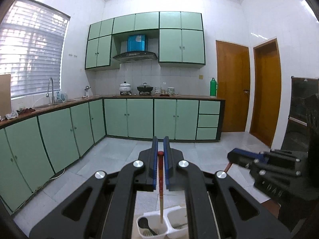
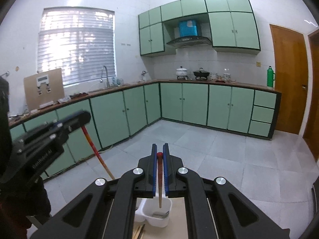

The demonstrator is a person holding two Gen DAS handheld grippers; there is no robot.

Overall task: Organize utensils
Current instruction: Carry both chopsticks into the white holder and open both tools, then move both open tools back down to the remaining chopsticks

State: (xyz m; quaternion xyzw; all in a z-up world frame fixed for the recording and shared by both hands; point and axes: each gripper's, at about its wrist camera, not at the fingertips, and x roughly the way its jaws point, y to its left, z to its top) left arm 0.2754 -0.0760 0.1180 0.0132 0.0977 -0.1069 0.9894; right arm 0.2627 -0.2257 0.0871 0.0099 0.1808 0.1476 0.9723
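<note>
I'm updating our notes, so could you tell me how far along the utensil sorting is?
Done: a few utensils already sit in the white caddy. In hand: each tool, left and right, grips one chopstick above it. Left: dropping both in, then the sticks lying beside it.

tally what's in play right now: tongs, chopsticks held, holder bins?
Tongs: 2, left tongs and right tongs, both shut.
Chopsticks held: 2, left chopstick and right chopstick, red tops, each hanging tip-down.
White utensil holder: 1, with two compartments showing.
Total: 5
</note>
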